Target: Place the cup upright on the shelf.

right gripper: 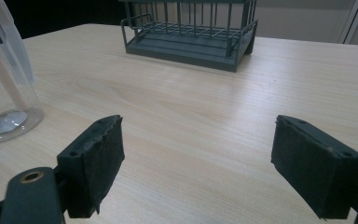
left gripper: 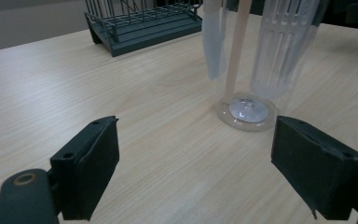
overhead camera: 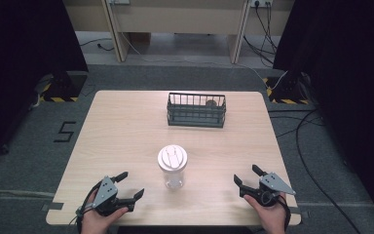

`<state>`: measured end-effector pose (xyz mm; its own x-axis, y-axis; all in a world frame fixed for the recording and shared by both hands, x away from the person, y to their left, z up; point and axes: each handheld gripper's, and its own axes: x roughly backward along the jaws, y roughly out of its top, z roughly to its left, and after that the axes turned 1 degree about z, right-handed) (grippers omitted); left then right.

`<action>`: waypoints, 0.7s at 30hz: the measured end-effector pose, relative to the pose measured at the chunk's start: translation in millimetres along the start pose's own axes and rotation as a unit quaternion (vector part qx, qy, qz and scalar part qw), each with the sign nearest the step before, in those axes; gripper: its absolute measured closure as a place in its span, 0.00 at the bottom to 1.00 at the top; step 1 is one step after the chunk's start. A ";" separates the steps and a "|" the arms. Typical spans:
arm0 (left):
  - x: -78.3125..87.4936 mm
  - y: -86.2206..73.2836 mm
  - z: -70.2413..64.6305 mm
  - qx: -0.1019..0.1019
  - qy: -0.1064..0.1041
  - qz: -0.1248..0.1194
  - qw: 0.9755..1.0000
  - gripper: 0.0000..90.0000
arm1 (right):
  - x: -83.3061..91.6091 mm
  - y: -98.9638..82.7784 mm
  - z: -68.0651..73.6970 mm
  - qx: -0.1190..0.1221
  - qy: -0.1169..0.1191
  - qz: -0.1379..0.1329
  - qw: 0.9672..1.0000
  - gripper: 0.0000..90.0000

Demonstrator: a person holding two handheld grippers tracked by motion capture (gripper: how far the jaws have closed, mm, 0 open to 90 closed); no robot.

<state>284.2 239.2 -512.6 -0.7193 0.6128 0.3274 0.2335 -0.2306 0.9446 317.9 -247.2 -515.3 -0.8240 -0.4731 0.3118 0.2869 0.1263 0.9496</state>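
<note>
Clear lidded bottle (overhead camera: 172, 168) upright at table (overhead camera: 126, 126) centre-front, between both grippers, touching neither. Left gripper (overhead camera: 124, 187) jaws wide apart, empty, angled toward bottle. Right gripper (overhead camera: 246, 179) same, jaws spread, empty, farther off. Symmetric flanking looks like ready pose for two-handed grab, probably body plus lid. Wire basket (overhead camera: 196, 110) behind bottle, well apart.

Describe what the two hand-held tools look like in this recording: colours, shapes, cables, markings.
Both the left tool and the right tool are black, each with two blocky jaws faced with flat dark pads. A grey three-cornered plate with small holes tops each. A brass-coloured ring sits on the body. A dark cable trails at the wrist.
</note>
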 end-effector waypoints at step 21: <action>-38.2 22.1 -31.3 -0.040 -0.067 -0.023 0.997 0.16 | -0.8 0.4 -3.0 -0.008 0.000 0.002 1.000 0.19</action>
<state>296.4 187.1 -505.0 -0.6334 0.7177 0.2894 0.1464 -0.2560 0.9555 320.2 -249.4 -515.3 -0.8228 -0.4730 0.3151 0.2974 0.1140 0.9479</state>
